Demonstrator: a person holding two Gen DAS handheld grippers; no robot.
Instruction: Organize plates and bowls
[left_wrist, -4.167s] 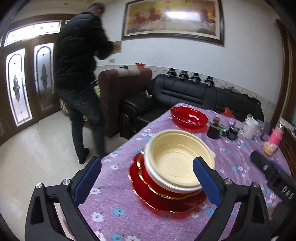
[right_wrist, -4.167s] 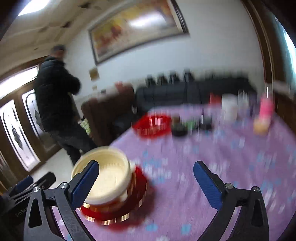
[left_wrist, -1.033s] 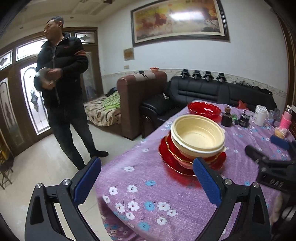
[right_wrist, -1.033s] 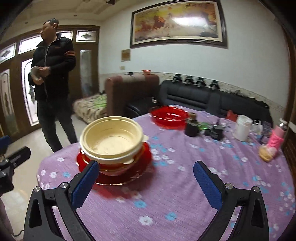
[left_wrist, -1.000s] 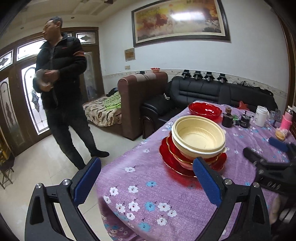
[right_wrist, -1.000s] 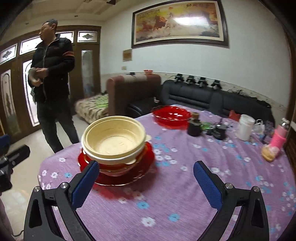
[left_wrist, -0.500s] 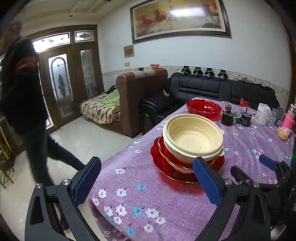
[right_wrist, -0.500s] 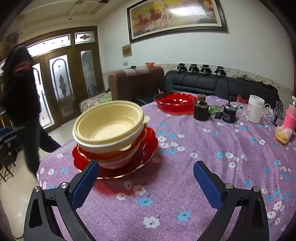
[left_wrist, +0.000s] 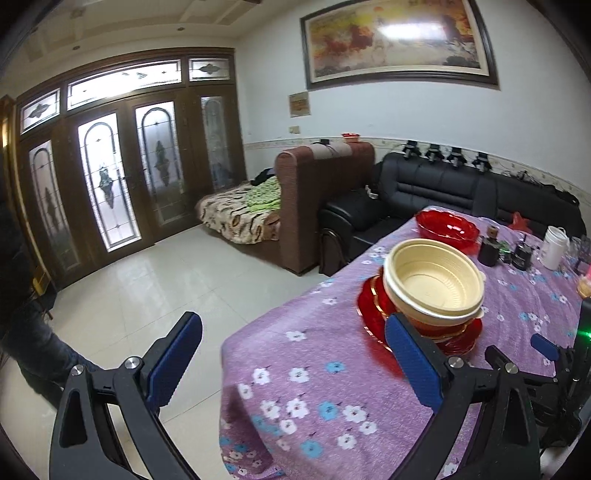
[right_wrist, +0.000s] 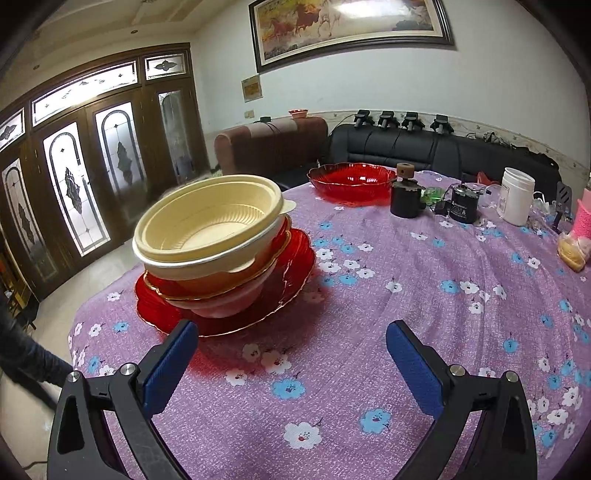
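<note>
on purple floral tablecloth, stacked bowls, black sofa behind

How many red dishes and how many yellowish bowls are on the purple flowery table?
Red dishes: 3 – the wide red glass plate under the pile, the gold-rimmed red bowl in the pile, and the scalloped red glass bowl at the far edge.
Cream plastic bowls: 1 visible on top; the white rim just under it may be another.
Total: 4 counted.
</note>
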